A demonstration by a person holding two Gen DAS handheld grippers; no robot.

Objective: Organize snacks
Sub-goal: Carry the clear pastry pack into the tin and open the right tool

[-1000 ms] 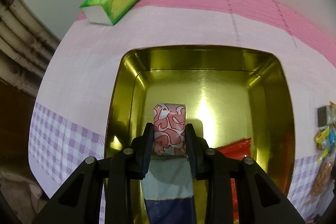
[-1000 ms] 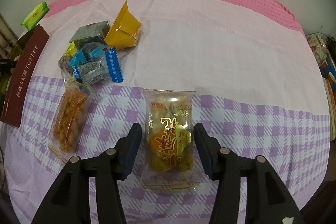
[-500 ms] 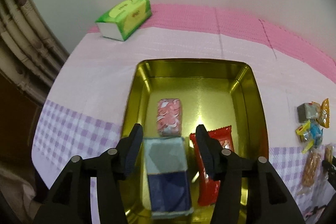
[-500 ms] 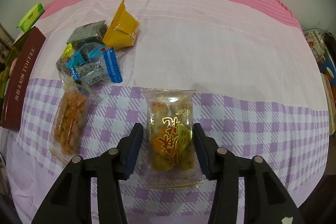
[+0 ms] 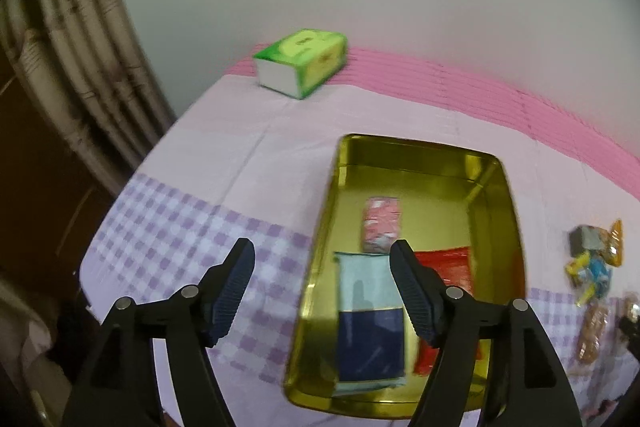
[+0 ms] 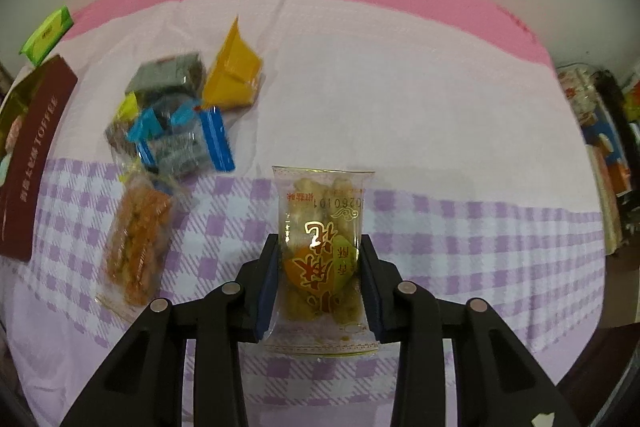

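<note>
In the left wrist view a gold tin point(image 5: 502, 195) holds a pink patterned pack point(image 5: 380, 225), a pale-and-navy pack point(image 5: 368, 323) and a red pack point(image 5: 452, 267). My left gripper point(image 5: 320, 267) is open and empty, raised above the tin's near left side. In the right wrist view my right gripper point(image 6: 318, 259) is shut on a clear pack of yellow fried snack point(image 6: 322, 227) with gold lettering, lying on the checked cloth. A pile of small snack packs point(image 6: 180, 131) lies to its left, with a clear pack of orange snack point(image 6: 138, 247) in front.
A green tissue pack point(image 5: 304, 67) lies at the table's far left by the wall. The tin's brown lid point(image 6: 32, 163) stands at the left edge of the right wrist view. Pipes point(image 5: 72, 39) run down the left wall. Clutter point(image 6: 604, 147) sits off the table's right.
My left gripper let go of the pink pack in the tin, opened, and pulled back up and left. My right gripper closed on the yellow snack pack.
</note>
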